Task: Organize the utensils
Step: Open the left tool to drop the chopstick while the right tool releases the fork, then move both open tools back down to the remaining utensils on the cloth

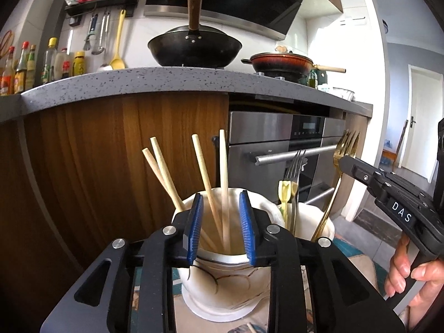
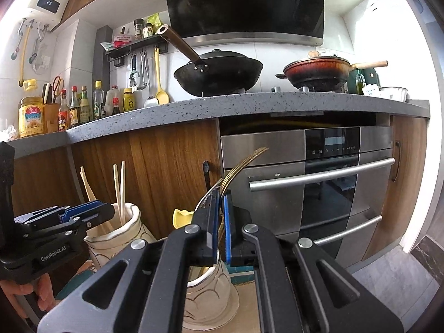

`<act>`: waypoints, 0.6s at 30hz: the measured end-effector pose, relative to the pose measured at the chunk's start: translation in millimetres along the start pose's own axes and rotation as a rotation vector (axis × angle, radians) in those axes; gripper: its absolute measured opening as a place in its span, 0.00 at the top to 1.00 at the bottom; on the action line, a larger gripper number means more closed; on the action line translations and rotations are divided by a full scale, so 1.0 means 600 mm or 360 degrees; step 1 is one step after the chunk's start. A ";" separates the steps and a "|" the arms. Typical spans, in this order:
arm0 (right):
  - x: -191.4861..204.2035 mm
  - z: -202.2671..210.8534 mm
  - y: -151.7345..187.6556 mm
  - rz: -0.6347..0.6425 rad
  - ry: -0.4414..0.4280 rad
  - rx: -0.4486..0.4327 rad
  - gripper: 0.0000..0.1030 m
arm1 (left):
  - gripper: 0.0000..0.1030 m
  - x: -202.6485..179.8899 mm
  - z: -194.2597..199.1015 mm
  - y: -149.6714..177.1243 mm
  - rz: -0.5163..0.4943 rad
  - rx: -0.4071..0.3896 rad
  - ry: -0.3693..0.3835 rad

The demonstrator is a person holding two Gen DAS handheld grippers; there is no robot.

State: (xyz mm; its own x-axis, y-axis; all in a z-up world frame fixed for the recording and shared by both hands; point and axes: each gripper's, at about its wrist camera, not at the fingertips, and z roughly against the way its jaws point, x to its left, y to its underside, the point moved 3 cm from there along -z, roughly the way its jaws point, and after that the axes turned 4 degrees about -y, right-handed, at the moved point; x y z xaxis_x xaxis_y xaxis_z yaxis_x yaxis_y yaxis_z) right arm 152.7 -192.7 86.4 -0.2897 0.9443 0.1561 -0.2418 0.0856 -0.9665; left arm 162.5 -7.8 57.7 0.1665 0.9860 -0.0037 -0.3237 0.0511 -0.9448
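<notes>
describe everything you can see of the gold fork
The gold fork is shiny gold-coloured metal with a slim handle and curved tines. It stands tines up, leaning, its lower end inside the right-hand white cup beside a silver fork and a yellow utensil. The right hand-held gripper is shut on it just below the tines, blue pads pressing either side.

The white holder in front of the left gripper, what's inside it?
Four pale wooden chopsticks stand in the white holder, leaning apart. Their lower ends are hidden by its wall and the left gripper.
</notes>
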 end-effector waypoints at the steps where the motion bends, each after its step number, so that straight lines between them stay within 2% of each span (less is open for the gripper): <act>1: -0.001 0.000 0.000 -0.0005 0.0005 0.0004 0.94 | 0.63 0.001 0.002 -0.001 0.0007 0.0001 -0.0001; 2: -0.003 0.002 -0.001 -0.0011 0.0013 0.0003 0.91 | 0.59 0.002 0.005 -0.002 0.0019 0.0000 0.0005; 3: -0.005 0.005 -0.001 -0.0020 0.0020 -0.0003 0.83 | 0.58 0.002 0.008 -0.003 0.0024 -0.0002 0.0008; 4: -0.007 0.007 -0.003 -0.0029 0.0019 -0.0006 0.71 | 0.56 0.001 0.011 -0.004 0.0024 -0.0006 0.0003; 5: -0.009 0.010 -0.003 -0.0045 0.0018 -0.0006 0.67 | 0.52 0.000 0.015 -0.005 0.0020 -0.0008 -0.0002; 7: -0.015 0.017 -0.004 -0.0088 0.0004 0.0001 0.51 | 0.43 -0.001 0.026 -0.007 0.0024 -0.0016 0.0003; 9: -0.021 0.025 -0.003 -0.0131 -0.0008 0.0012 0.40 | 0.39 -0.002 0.041 -0.011 0.0029 -0.0031 0.0004; 11: -0.024 0.032 -0.002 -0.0158 -0.0022 0.0023 0.34 | 0.33 -0.003 0.054 -0.015 0.0027 -0.0040 -0.0006; 13: -0.025 0.041 -0.001 -0.0174 -0.0038 0.0038 0.26 | 0.32 -0.002 0.068 -0.019 0.0040 -0.0050 0.0001; 18: -0.022 0.070 -0.002 -0.0177 -0.0049 0.0057 0.17 | 0.28 0.003 0.107 -0.024 0.0066 -0.0074 -0.0010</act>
State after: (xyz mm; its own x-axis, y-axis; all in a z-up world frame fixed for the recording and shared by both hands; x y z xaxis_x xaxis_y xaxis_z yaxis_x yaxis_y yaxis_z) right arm 118.1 -218.3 94.3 -0.2876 0.9193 0.2688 -0.3066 0.1775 -0.9351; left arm 107.6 3.6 92.5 0.1481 0.9881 -0.0413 -0.2868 0.0030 -0.9580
